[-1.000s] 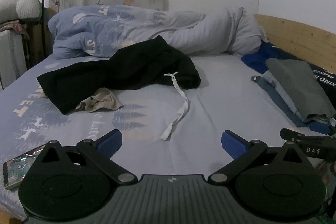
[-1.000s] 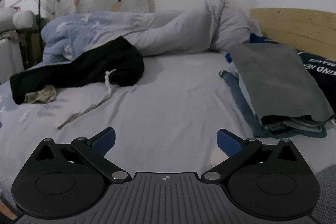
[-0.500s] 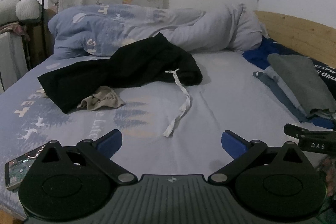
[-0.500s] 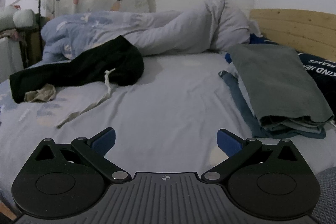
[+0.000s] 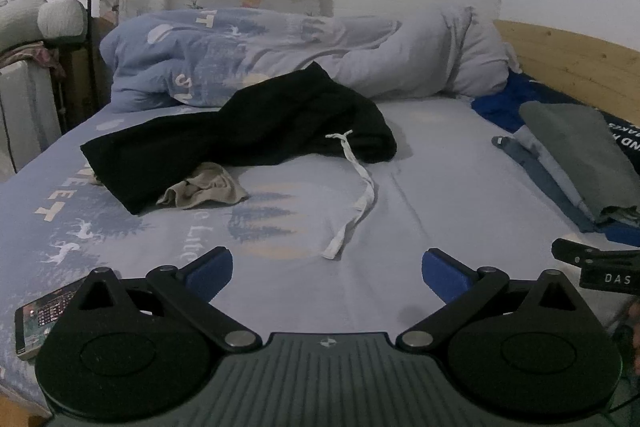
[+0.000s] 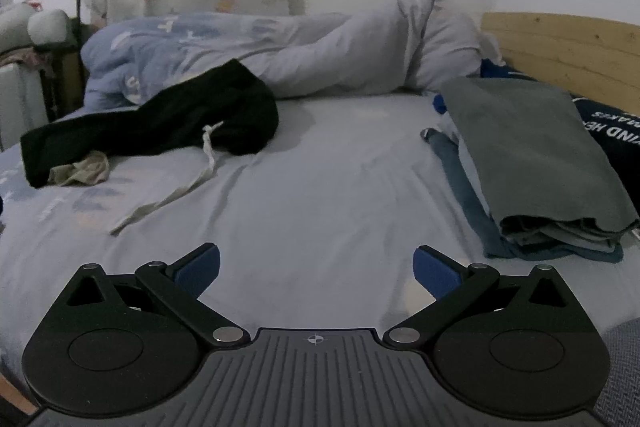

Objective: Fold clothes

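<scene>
Since a second ago: my left view has tipped a little, so the black trousers sit slightly lower and nearer; nothing on the bed has shifted.
Left tongs [image 5: 326, 263]: released, blades wide apart, holding nothing, over the near edge of the bed [image 5: 432, 187].
Right tongs [image 6: 316, 265]: released too, empty.
Black trousers [image 5: 248, 131]: crumpled, far and left of both tongs, long axis running left to right; white drawstring [image 5: 362, 187] trails toward me.
Nearer arm: my left, I judge.
Beige cloth [image 5: 204, 187]: tucked against the trousers' near edge.
Folded stack [image 6: 532, 163]: right side, grey piece on top.
Containers: none in view.
</scene>
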